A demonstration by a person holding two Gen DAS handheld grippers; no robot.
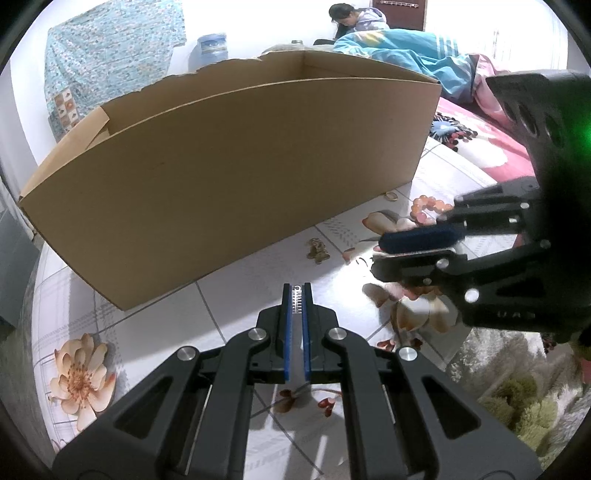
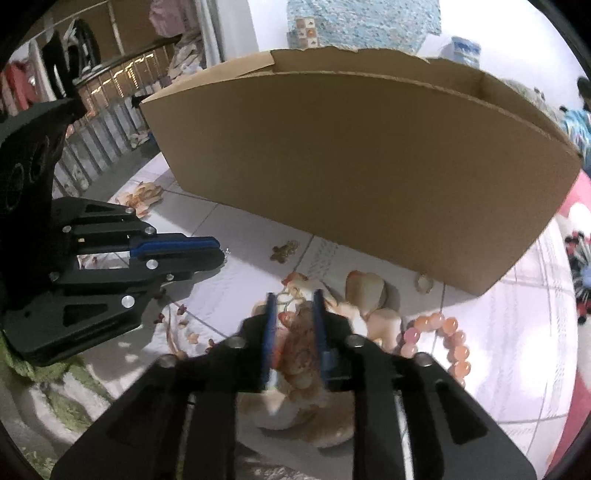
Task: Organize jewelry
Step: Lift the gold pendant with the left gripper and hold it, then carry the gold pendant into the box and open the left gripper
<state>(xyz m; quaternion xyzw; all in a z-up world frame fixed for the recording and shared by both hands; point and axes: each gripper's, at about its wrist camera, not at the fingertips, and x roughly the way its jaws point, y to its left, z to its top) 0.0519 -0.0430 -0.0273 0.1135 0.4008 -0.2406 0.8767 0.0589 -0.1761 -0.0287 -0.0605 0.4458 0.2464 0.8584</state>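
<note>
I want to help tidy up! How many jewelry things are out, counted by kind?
Bead bracelet: 1
Ring: 1
Bronze charm: 1
Silver clip: 1
Total: 4

Beyond the work surface, a person (image 1: 356, 18) sits at the far wall, bent over a rumpled blue quilt (image 1: 402, 48) with pink bedding (image 1: 491, 110) beside it. A blue water jug (image 1: 211, 46) stands against the white wall, next to a hanging turquoise patterned cloth (image 1: 110, 51). In the right wrist view, clothes (image 2: 70, 48) hang on a rack at upper left. A green and white rug (image 1: 524, 391) lies near the lower edge.
</note>
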